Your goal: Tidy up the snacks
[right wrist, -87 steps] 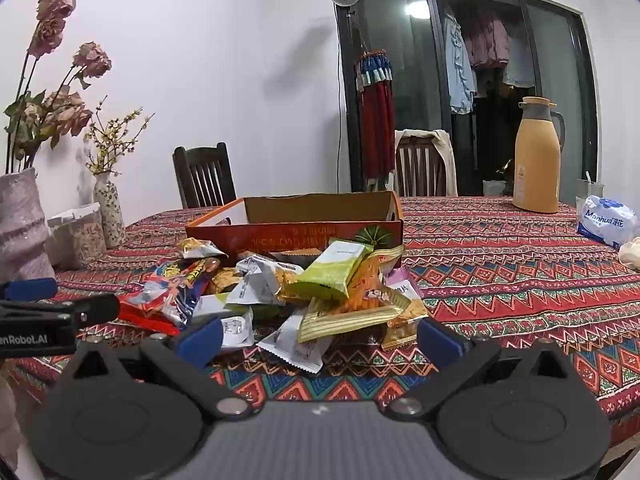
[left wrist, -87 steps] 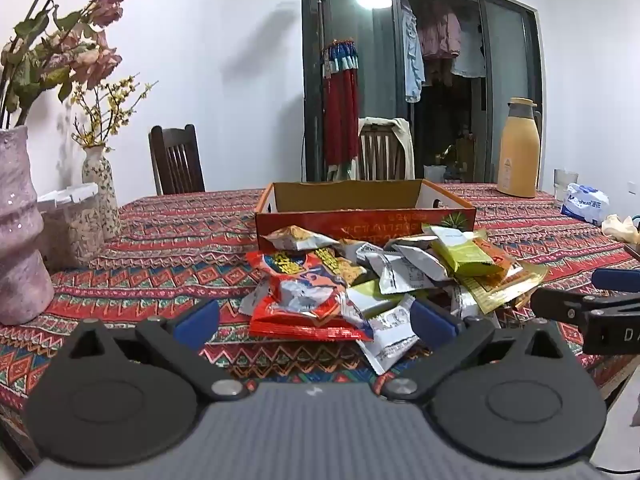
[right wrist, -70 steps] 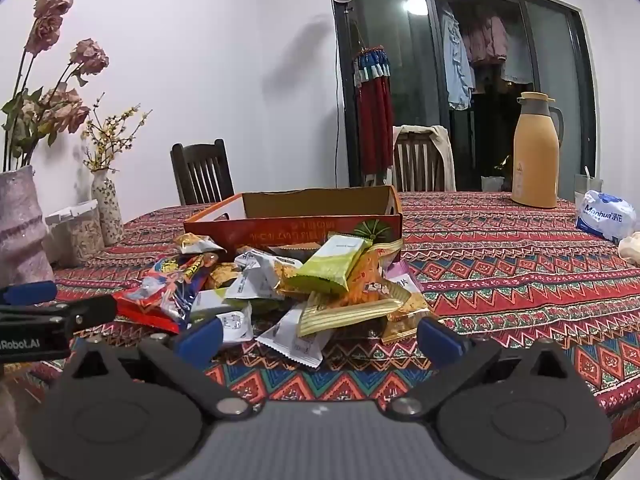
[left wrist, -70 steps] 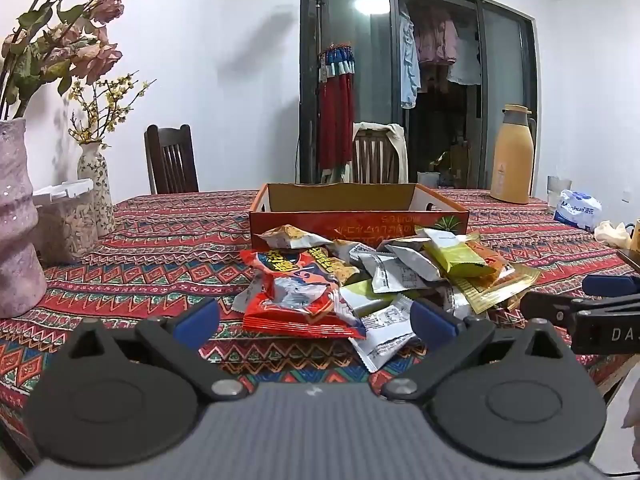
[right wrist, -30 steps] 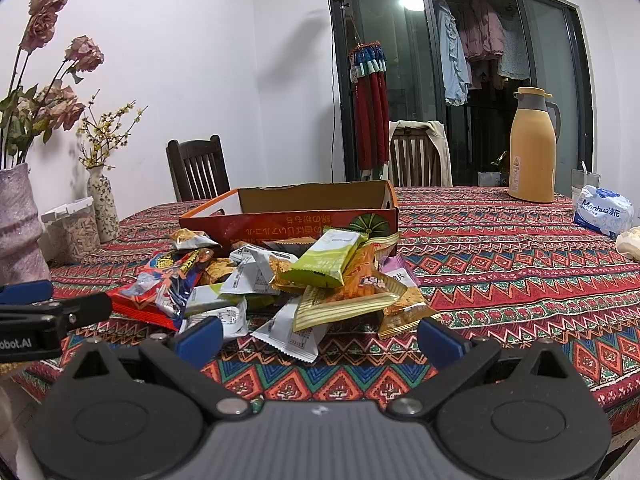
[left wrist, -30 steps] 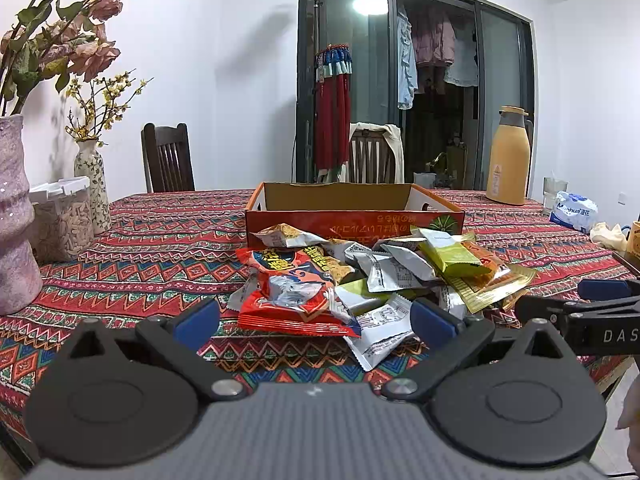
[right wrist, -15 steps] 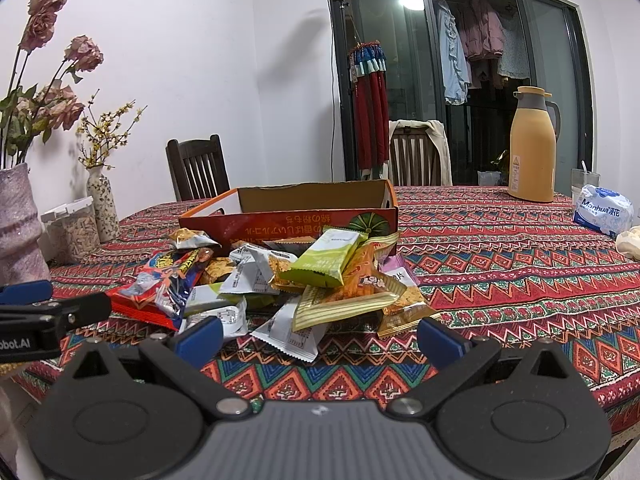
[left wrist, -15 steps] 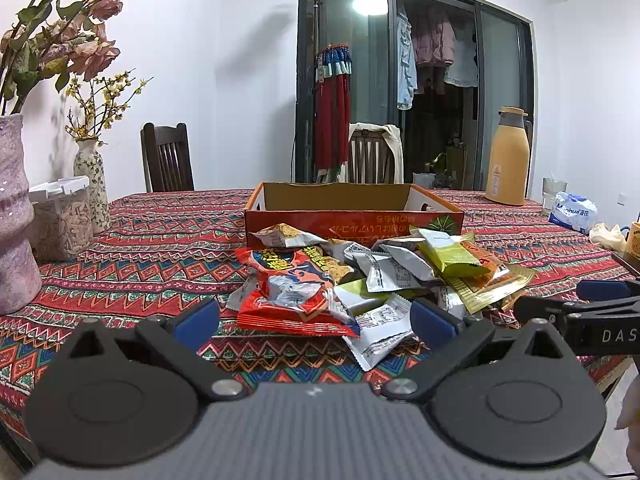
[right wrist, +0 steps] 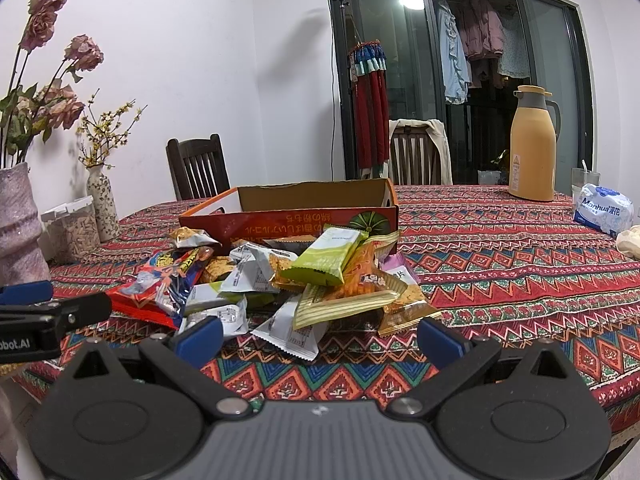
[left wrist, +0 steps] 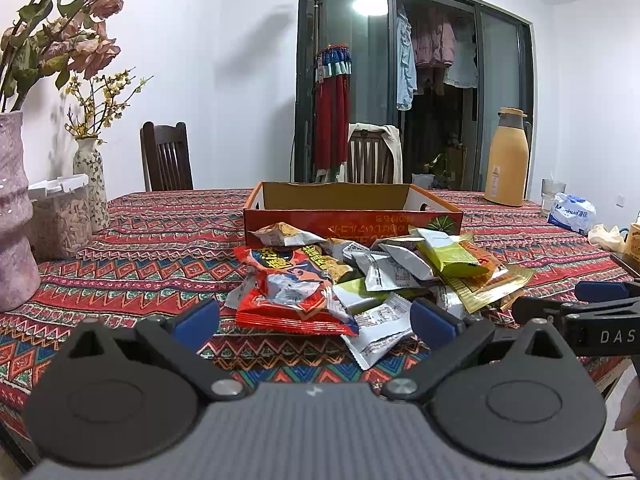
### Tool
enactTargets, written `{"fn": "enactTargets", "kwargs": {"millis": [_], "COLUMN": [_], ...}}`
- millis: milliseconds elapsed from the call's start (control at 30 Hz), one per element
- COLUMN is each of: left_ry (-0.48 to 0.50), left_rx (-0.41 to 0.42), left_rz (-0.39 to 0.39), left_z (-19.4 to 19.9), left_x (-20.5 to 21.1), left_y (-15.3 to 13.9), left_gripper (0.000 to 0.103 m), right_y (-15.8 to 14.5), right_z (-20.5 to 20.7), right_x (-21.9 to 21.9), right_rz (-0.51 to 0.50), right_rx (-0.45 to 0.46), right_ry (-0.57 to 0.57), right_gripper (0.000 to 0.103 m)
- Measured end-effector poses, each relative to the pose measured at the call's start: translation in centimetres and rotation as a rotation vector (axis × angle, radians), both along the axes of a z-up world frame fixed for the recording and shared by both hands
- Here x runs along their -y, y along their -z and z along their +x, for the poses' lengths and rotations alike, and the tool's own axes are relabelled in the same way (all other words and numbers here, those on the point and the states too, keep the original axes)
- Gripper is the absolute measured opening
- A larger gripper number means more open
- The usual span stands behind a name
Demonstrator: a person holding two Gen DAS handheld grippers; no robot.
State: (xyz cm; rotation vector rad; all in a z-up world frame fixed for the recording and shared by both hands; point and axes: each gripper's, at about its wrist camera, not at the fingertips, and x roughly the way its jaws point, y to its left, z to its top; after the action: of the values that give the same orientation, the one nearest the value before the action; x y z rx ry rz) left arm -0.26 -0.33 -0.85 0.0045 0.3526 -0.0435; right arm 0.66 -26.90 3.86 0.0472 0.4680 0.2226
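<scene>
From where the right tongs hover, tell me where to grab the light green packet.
Take the light green packet by its near crimped end, coming from the front. It lies topmost on the pile, tilted toward the right tongs, so that flat edge looks free.

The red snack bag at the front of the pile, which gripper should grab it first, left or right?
Left, probably. The red bag lies just ahead of the open left gripper, nearly between its fingers. From the right gripper it sits off to the left side, with white packets nearer.
</scene>
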Motion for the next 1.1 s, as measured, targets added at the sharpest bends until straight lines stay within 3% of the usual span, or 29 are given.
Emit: {"fn": "enactTargets", "kwargs": {"millis": [467, 833, 1100], "left_ry": [0.023, 0.01, -0.057], "left_rx": [0.015, -0.018, -0.021], "left_rz": [-0.014, -0.019, -0.049], "left_z": [0.0, 2.7, 5.5], "left_x": [-0.1, -0.2, -1.6], "left_y": [0.2, 0.4, -0.8], "left_gripper": [0.103, 0.103, 0.103], "right_y": [0.1, -0.1, -1.7], "right_z": [0.2, 2.5, 6.5], "right_x": [0.1, 0.9, 0.7], "right_rz": [0.016, -0.028, -0.058], "right_rx": [-0.003, 0.016, 0.011], "right_ry": [-0.024, 0.011, -0.016], "right_gripper": [0.103, 0.103, 0.083]}}
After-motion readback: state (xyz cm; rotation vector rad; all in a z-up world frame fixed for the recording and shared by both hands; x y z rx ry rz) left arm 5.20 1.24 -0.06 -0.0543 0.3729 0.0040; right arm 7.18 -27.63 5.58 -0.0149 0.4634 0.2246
